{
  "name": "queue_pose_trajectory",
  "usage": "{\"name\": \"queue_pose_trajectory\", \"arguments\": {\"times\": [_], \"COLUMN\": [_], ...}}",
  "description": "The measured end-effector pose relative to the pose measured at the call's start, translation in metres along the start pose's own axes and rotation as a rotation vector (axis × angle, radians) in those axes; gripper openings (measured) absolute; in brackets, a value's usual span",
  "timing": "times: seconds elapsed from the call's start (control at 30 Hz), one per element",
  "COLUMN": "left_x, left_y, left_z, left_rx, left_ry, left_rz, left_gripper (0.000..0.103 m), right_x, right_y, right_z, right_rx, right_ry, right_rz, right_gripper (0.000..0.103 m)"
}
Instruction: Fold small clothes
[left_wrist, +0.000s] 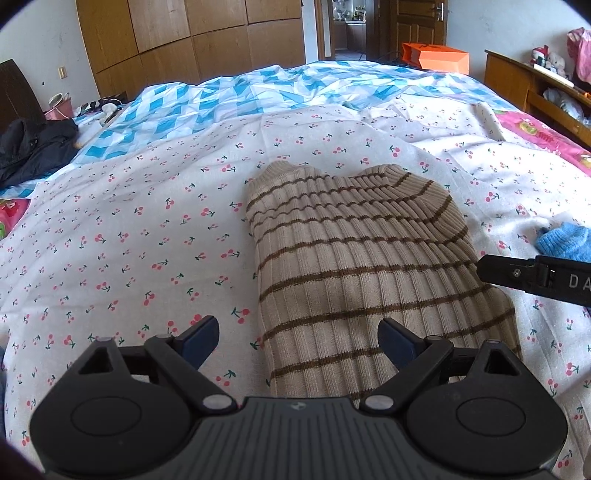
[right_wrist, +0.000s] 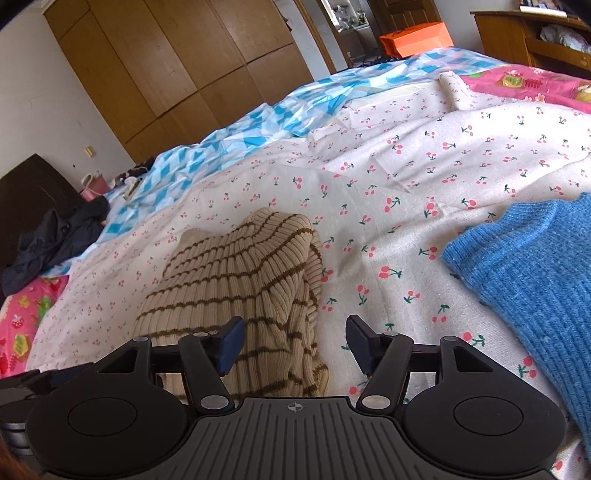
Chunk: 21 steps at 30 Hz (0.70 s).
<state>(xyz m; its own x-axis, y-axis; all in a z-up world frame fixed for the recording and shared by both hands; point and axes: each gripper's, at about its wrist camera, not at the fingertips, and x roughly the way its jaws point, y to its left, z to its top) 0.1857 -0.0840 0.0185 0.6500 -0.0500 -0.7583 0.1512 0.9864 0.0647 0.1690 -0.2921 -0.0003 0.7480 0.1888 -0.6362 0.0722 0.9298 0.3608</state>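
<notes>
The left gripper (left_wrist: 298, 338) is seen with jaws spread wide, nothing pressed between the pads; its right finger (left_wrist: 397, 336) overlaps the near end of the striped sweater (left_wrist: 354, 258), its left finger is over bare sheet (left_wrist: 129, 240). The right gripper (right_wrist: 293, 345) is likewise held apart and grips nothing; the sweater's (right_wrist: 240, 280) right edge lies below its left finger (right_wrist: 231, 343). The sweater is found folded into a narrow bundle on the cherry-print sheet (right_wrist: 406, 177), running from near to far. A blue knit (right_wrist: 532, 280) lies to the right, apart from it. A dark jacket (left_wrist: 33, 147) is noted at far left, an orange bag (left_wrist: 436, 55) beyond the bed.
</notes>
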Motion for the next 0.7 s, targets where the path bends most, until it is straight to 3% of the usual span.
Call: {"name": "queue_pose_trajectory", "arguments": {"times": [0.7], "left_x": [0.014], "left_y": [0.013], "left_z": [-0.010], "left_rx": [-0.031], "left_ry": [0.066], "left_rz": [-0.001], "left_gripper": [0.098], "right_x": [0.001], "right_y": [0.012], "right_z": [-0.011], "right_rx": [-0.093], "right_ry": [0.065], "right_rz": [-0.038], "right_gripper": [0.072]}}
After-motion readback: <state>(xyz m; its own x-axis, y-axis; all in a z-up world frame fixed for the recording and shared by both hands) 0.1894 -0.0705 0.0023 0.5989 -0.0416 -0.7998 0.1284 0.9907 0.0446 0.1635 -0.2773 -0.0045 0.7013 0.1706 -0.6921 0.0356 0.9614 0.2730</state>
